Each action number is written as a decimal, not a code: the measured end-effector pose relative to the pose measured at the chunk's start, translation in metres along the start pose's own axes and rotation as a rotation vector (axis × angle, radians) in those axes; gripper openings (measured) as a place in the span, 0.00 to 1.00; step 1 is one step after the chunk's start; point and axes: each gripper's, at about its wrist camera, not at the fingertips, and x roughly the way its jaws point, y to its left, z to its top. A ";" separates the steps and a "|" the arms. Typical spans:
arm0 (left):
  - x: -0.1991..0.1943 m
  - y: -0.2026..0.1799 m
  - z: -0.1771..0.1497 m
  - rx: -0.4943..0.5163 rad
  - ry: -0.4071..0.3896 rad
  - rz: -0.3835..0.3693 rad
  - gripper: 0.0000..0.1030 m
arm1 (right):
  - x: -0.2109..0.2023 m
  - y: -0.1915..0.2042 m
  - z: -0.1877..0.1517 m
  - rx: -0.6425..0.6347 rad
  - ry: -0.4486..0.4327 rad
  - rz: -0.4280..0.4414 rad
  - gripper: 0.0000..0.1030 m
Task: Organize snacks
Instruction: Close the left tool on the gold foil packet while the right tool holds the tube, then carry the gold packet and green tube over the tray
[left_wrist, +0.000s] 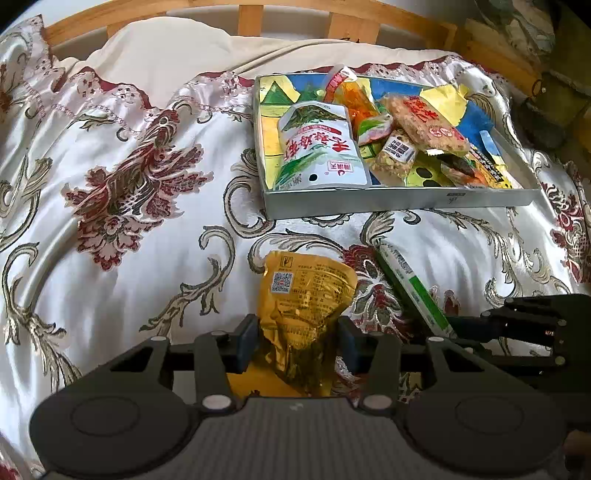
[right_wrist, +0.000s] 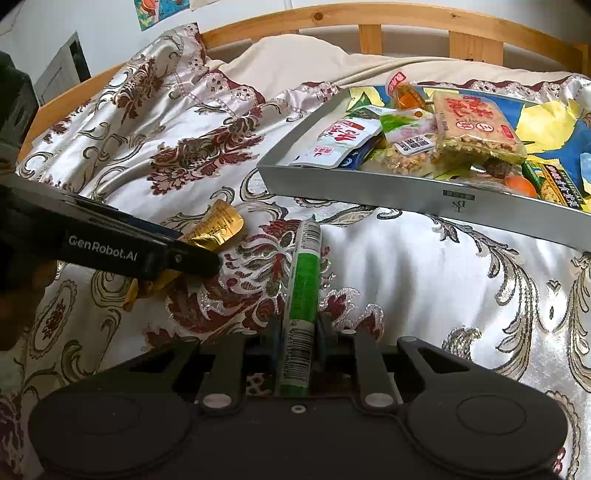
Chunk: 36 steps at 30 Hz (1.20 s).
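On a bed spread with a floral satin quilt (left_wrist: 122, 177), the left gripper (left_wrist: 299, 343) has its jaws closed around the near end of a yellow snack pouch (left_wrist: 306, 291), while the right gripper (right_wrist: 297, 343) clamps a green-and-white stick pack (right_wrist: 303, 288) lying just beside it. Farther toward the headboard (right_wrist: 369, 22), a grey tray (left_wrist: 399, 201) rests on the quilt, piled with packets including a white pouch (left_wrist: 317, 147) and a rice cracker pack (left_wrist: 424, 122).
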 end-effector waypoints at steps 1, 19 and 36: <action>-0.001 0.001 -0.001 -0.007 -0.004 -0.003 0.48 | -0.002 0.000 -0.001 -0.007 -0.008 -0.002 0.20; -0.022 0.020 -0.030 -0.159 -0.068 -0.142 0.48 | -0.021 0.025 -0.017 -0.293 -0.081 -0.051 0.18; -0.028 0.006 -0.014 -0.188 -0.132 -0.163 0.46 | -0.036 0.021 -0.015 -0.305 -0.166 -0.085 0.18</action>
